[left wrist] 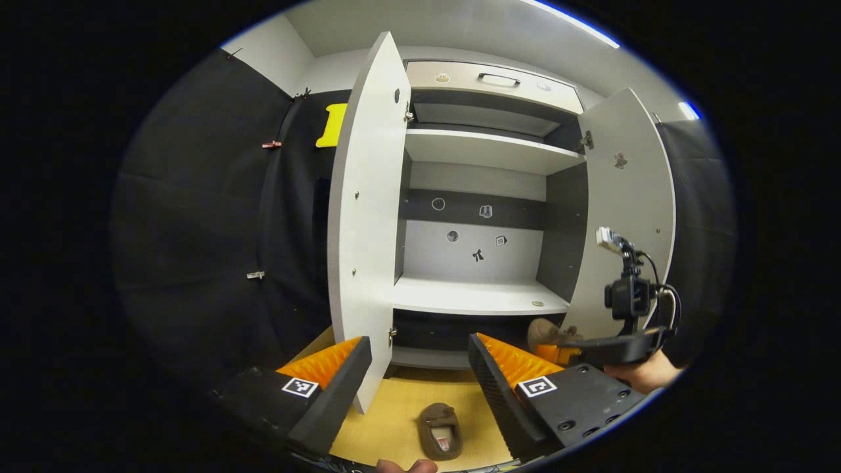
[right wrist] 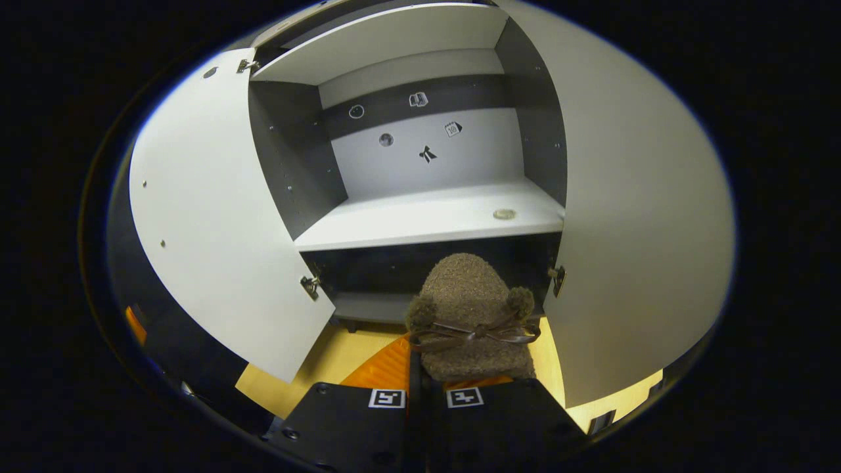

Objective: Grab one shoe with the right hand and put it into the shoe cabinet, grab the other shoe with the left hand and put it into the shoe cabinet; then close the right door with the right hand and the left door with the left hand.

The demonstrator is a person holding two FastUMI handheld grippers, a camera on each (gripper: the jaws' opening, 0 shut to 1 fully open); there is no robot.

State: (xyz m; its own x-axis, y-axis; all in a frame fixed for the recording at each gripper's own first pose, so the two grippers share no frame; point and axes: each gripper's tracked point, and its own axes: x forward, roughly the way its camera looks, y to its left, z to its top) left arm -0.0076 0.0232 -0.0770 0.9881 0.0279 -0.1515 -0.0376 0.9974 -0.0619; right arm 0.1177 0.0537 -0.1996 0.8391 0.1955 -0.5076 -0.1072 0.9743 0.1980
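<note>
brown fuzzy shoe (right wrist: 470, 318) is seen clamped between the fingers of the right gripper (right wrist: 427, 387), toe pointed forward at the shoe cabinet (right wrist: 427, 217), just short of the dark lower compartment below the white shelf. long axis is judged in line with the opening, so a straight push ahead is called for. both doors stand open. second shoe (left wrist: 441, 430) is noted on the wooden floor (left wrist: 394, 420), lying lengthwise toward the cabinet, below and between the spread, empty fingers of the left gripper (left wrist: 420, 381).
</note>
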